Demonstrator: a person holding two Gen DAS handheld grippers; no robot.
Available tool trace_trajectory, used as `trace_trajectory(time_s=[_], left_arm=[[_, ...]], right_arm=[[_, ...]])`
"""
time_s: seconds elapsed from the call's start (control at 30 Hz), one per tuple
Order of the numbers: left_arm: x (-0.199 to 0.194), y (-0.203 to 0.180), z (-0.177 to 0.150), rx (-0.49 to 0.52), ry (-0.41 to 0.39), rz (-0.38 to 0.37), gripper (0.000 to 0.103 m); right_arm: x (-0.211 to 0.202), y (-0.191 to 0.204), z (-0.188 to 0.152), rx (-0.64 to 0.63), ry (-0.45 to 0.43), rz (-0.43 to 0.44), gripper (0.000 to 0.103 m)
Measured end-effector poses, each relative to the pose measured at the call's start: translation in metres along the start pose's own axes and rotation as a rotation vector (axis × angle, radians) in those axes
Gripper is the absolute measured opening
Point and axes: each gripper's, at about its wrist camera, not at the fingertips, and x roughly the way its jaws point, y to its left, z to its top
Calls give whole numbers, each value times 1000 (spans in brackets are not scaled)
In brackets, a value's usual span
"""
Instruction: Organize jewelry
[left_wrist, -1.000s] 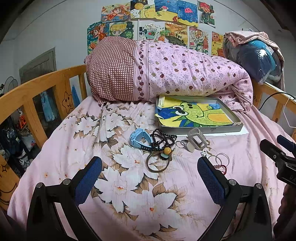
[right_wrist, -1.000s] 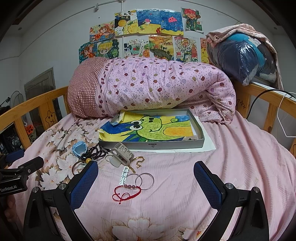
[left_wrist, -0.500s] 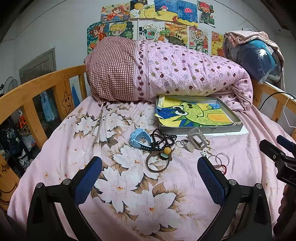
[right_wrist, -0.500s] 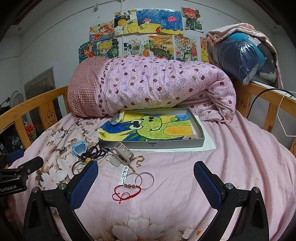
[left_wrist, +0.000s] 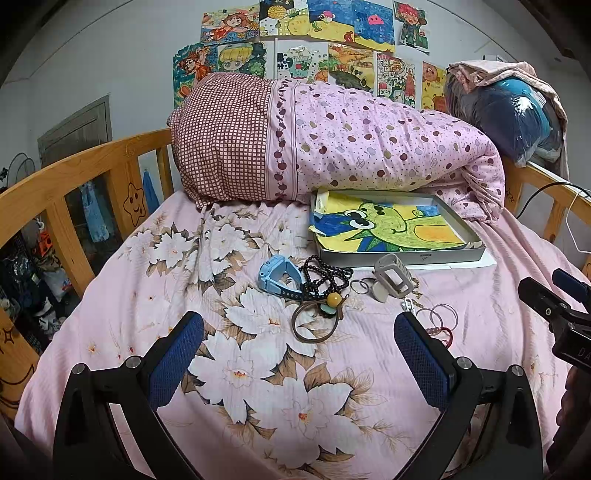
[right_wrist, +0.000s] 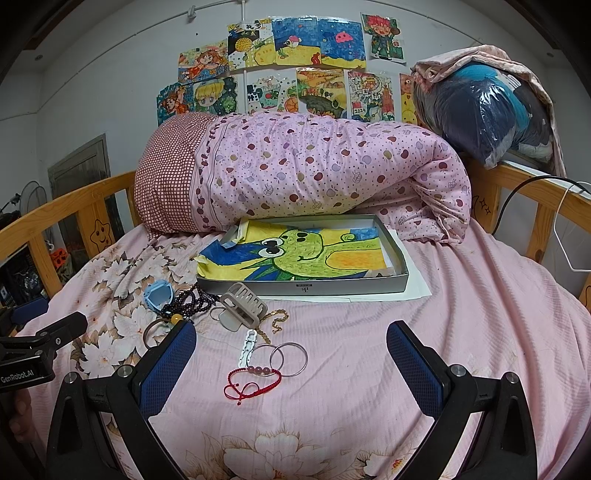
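While both cameras look up the bed toward the rolled quilt, I see my left gripper with its blue pads spread wide at the bottom of its frame, nothing between them. My right gripper is likewise spread wide and empty, low in its own frame.

Jewelry lies scattered on the pink floral bedsheet, mid-frame in both views. From the left wrist, a light blue watch sits left of centre, touching a heap of dark beads. Just below them lies a brown leather loop with an amber bead on it. Right of the beads is a grey ribbed case, with small rings just beside it.

From the right wrist, a red cord bracelet lies lower centre, between my pads' line of sight, touching two thin silver bangles. A white clasp strip lies just left of the bangles, and a gold chain curls above them, near the grey case.

Beyond the jewelry, centre of frame, a shallow grey tray holds a green dinosaur drawing, its far edge against the quilt. Children's drawings cover the wall at top.
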Motion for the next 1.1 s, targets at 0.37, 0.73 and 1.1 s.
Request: trace_trajectory(time_s=[0.37,0.73,1.1], left_arm=[[0,0,0,0,2,0,101],[16,5,-7,-25,60,2,101],[55,38,-2,-170,300,-91,101]], right_arm=[[-1,-1,4,1,0,0,103],[31,4,-28,13,110,57,103],[62,11,-31,18,325,223,103]])
